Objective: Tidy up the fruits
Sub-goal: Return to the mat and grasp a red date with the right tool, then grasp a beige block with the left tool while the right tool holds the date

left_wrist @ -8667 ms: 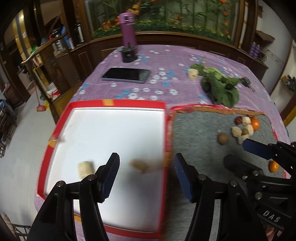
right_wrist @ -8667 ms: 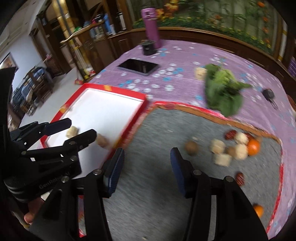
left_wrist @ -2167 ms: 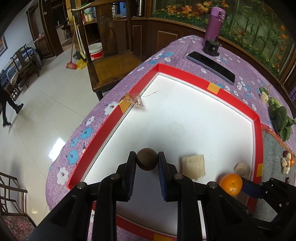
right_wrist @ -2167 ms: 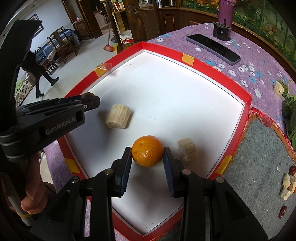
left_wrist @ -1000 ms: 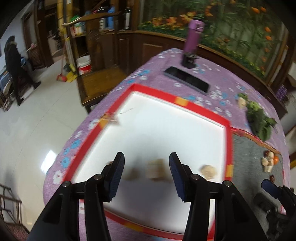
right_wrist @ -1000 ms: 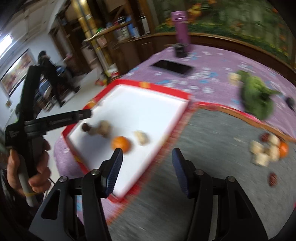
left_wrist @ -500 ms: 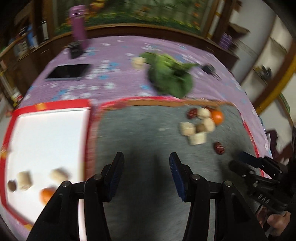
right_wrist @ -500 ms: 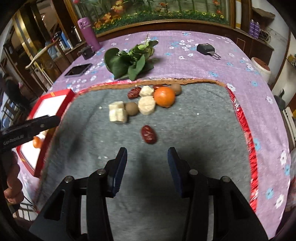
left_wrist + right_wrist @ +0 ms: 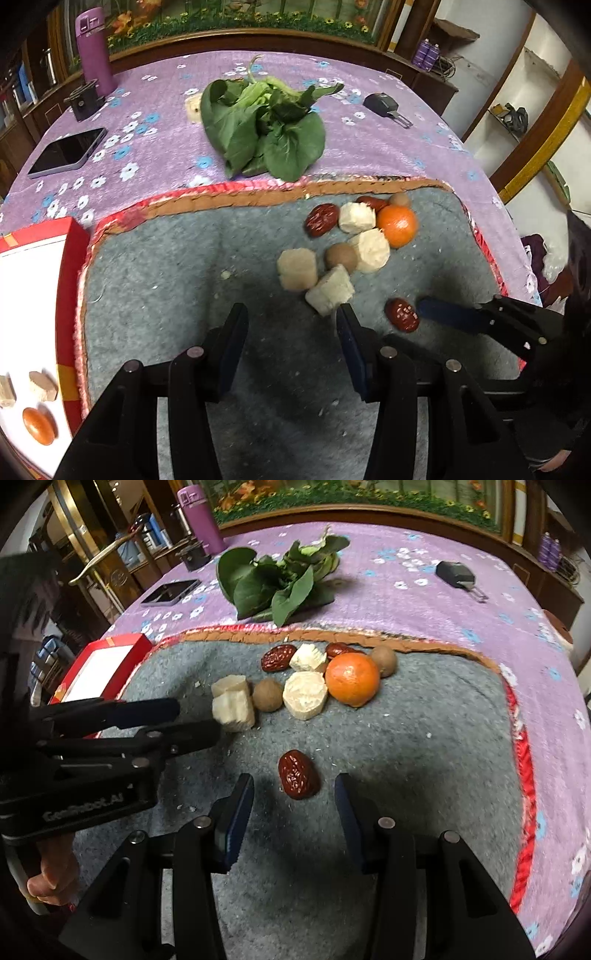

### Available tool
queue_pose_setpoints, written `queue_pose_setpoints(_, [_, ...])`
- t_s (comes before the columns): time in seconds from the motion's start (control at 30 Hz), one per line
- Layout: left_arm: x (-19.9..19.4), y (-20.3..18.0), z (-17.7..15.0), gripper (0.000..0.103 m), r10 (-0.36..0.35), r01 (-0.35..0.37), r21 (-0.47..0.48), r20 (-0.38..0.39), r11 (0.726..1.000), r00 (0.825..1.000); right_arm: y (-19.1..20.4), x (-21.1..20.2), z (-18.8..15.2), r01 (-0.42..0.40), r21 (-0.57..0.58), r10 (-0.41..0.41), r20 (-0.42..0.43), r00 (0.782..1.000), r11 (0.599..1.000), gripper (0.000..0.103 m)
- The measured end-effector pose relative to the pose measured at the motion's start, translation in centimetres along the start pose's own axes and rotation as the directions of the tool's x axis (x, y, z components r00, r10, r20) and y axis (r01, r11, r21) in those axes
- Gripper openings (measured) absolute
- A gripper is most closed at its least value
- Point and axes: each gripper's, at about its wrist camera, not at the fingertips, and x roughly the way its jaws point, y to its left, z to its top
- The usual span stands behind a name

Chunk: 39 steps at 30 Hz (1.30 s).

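A pile of fruit lies on the grey mat point(image 9: 166, 277): an orange point(image 9: 398, 226), red dates, brown round fruits and pale chunks point(image 9: 330, 291). One red date point(image 9: 298, 779) lies apart, nearer me. My right gripper point(image 9: 293, 797) is open, and that date sits just ahead of its fingertips, untouched. My left gripper point(image 9: 291, 332) is open over bare mat, with its right fingertip close to a pale chunk. The white tray with a red rim point(image 9: 70, 236) at the left holds an orange point(image 9: 38, 425) and pale chunks.
Leafy greens point(image 9: 266, 129) lie beyond the mat on the purple flowered cloth. A phone point(image 9: 68, 152), a purple bottle point(image 9: 92, 50) and a black key fob point(image 9: 384, 104) are farther back. A hand point(image 9: 51, 878) holds the left gripper at the left edge.
Both grippers left the white tray, where a brown fruit and an orange were set down, and swung right over the grey mat. The right gripper has dropped closer to the lone red date.
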Motion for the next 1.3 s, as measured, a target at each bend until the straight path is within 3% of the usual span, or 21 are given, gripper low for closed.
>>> queue_pose_setpoints(0.2, [-0.4, -1.1, 0.3, 0.050, -0.067, 0.066, 0.017, 0.010, 0.998, 0.998, -0.2, 0.2, 0.4, -0.032, -0.012, 0.032, -0.002, 0.999, 0.999, 0.047])
queue_pose_setpoints(0.27, [-0.1, -1.6, 0.6, 0.050, -0.055, 0.055, 0.030, 0.009, 0.998, 0.998, -0.3, 0.2, 0.4, -0.043, -0.013, 0.042, -0.001, 0.999, 0.999, 0.047])
queue_pose_setpoints(0.43, [1.3, -1.8, 1.1, 0.048, -0.054, 0.055, 0.018, -0.023, 0.998, 0.998, -0.6, 0.3, 0.6, -0.041, -0.014, 0.041, 0.006, 0.999, 0.999, 0.031])
queue_pose_setpoints(0.53, [2.1, -2.0, 1.0, 0.039, -0.065, 0.066, 0.009, -0.046, 0.998, 0.997, -0.9, 0.3, 0.5, -0.039, -0.015, 0.039, 0.007, 0.999, 0.999, 0.026])
queue_pose_setpoints(0.63, [2.3, -2.3, 0.9, 0.039, -0.049, 0.050, 0.023, -0.040, 0.998, 0.998, -1.1, 0.2, 0.4, -0.039, -0.011, 0.039, 0.017, 0.999, 0.999, 0.023])
queue_pose_setpoints(1.0, [2.9, -2.7, 1.6, 0.037, -0.040, 0.041, 0.014, -0.039, 0.999, 0.998, -0.7, 0.3, 0.3, -0.012, -0.022, 0.013, 0.027, 1.000, 1.000, 0.023])
queue_pose_setpoints(1.1, [3.1, -2.9, 1.7, 0.027, -0.013, 0.014, 0.025, -0.034, 1.000, 0.999, -0.5, 0.3, 0.3, 0.006, -0.033, -0.005, 0.029, 1.000, 0.999, 0.022])
queue_pose_setpoints(1.3, [2.9, -2.4, 1.5, 0.027, -0.023, 0.023, 0.024, -0.027, 0.999, 0.999, -0.7, 0.2, 0.3, 0.003, -0.016, -0.002, 0.034, 0.999, 1.000, 0.020])
